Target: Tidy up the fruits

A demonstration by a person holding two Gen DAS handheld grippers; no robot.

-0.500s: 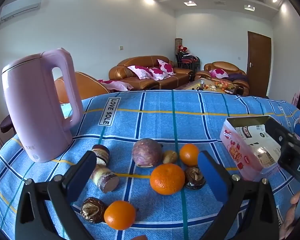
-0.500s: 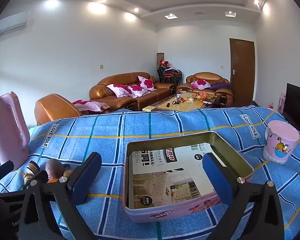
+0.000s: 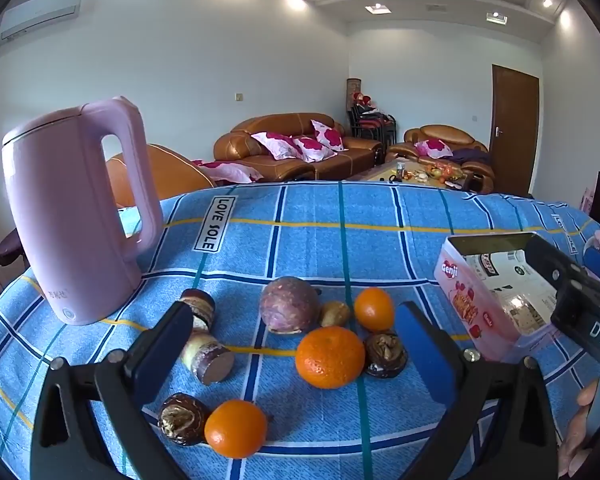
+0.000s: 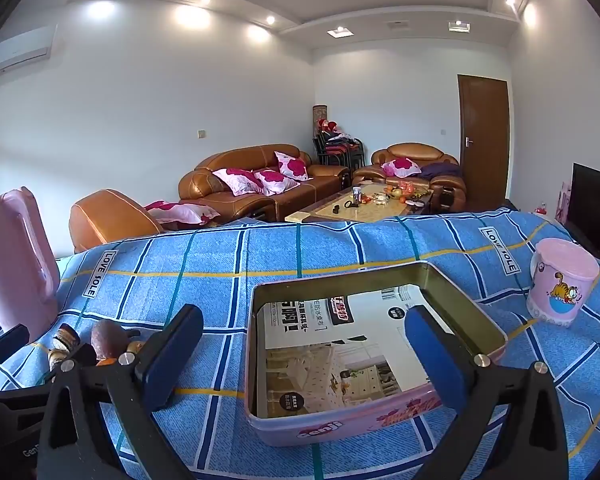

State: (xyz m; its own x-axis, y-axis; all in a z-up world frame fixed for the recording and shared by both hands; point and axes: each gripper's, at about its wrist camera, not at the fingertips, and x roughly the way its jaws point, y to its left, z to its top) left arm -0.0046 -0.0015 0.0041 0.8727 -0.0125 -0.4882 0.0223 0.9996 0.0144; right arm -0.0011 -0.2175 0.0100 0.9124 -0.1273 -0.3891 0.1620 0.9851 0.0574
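Left wrist view: left tongs spread wide, nothing between the pads, tilted down over a fruit cluster on the bench with the blue checked cloth. Largest tangerine sits mid-frame, a smaller tangerine behind it to the right, a third tangerine nearest the camera. Purple passion fruit behind the big tangerine, a small brownish fruit beside it, kind unclear. Dark brown-skinned fruits and, kind unclear, lie near the big and the near tangerine. Two banded purple-white cut pieces, kind unclear, lie by the left finger. Pink kettle upright at left, apart from the fruit. Pink tin box at right, partly hidden by the other tool. Right wrist view: right tongs also fully apart, holding nothing, over the open tin, which has only printed paper inside. Pink cartoon cup stands right of the tin, apart. Fruit cluster is at far left, mostly hidden.
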